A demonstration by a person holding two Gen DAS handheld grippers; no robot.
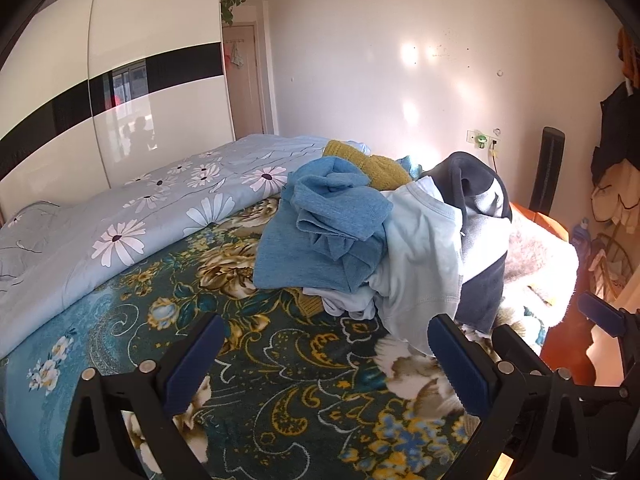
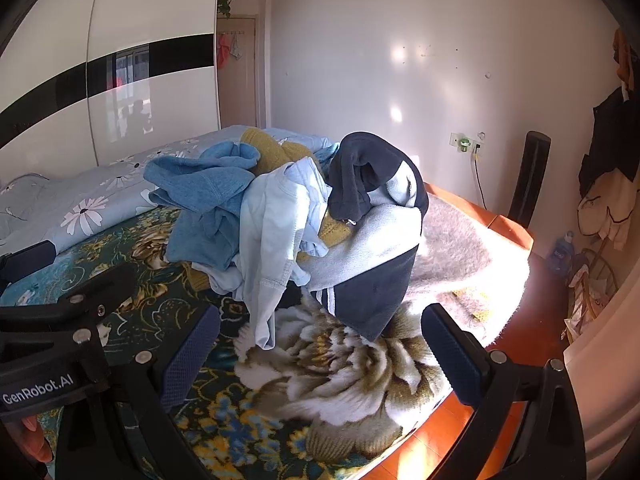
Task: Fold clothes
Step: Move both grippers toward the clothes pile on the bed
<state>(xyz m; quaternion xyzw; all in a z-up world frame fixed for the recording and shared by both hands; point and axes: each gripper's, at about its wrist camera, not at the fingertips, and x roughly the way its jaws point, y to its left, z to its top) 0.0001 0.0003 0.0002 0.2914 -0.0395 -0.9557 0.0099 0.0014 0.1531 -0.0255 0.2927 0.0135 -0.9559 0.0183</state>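
This is a bedroom in a home. A bed [image 1: 280, 380] with a floral blanket fills the room; beside the bed stands a glossy white wardrobe [image 1: 132, 92], and behind the bed a wall socket [image 1: 482, 140].

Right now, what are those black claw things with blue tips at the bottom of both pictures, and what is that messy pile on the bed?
Those claws are two hand-held grabbers; a person carries one in each hand. Each has a small camera looking along its fingers, so one picture comes from the left gripper and the other from the right gripper. Both are wide open and hold nothing. On the flowery dark-green blanket lies a heap of unfolded clothes: a blue knitted sweater, a pale-blue cotton shirt, a navy-and-grey fleece jacket and a mustard-yellow knit. They wait to be folded.
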